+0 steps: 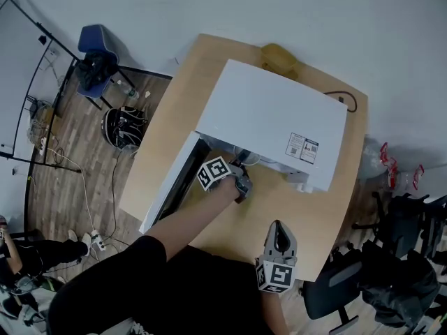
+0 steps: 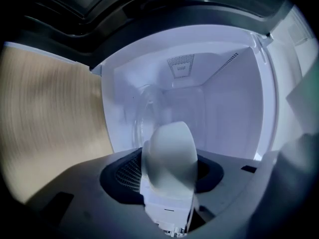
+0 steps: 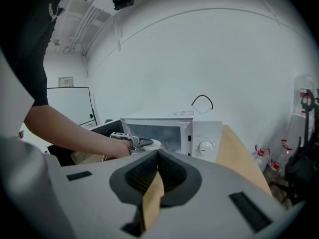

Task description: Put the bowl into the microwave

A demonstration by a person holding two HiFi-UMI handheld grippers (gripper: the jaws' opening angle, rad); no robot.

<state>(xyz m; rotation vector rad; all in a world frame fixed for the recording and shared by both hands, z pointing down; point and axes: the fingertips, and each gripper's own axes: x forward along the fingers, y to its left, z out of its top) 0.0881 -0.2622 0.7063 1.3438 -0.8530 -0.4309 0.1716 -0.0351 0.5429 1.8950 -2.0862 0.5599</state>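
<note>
Wood-plank floor (image 1: 70,180) at far left, with 1 blue chair (image 1: 94,44) at 10 o'clock of the head view.

Bench (image 1: 157,159): light wood, centre of the view.

Door (image 1: 170,185): swung open, at 8 o'clock of the microwave body.

Left gripper (image 1: 242,182): at the cavity mouth, 6 o'clock of the microwave body. Fingers clamped on 1 white bowl (image 2: 169,153), which is gripped by its rim and tilted on edge.

Bowl position: at the opening, with the lit cavity straight ahead and the glass turntable (image 2: 142,116) at its 11 o'clock. Whether it touches the turntable cannot be told.

Microwave (image 1: 279,114): 1, white, standing on the bench.

Right gripper (image 1: 278,229): at 5 o'clock of the left gripper, well apart from it, over bare bench. Fingers together at the tips, nothing between them.

Office chair (image 1: 342,285): 1, black, off the bench edge at 4 o'clock.
</note>
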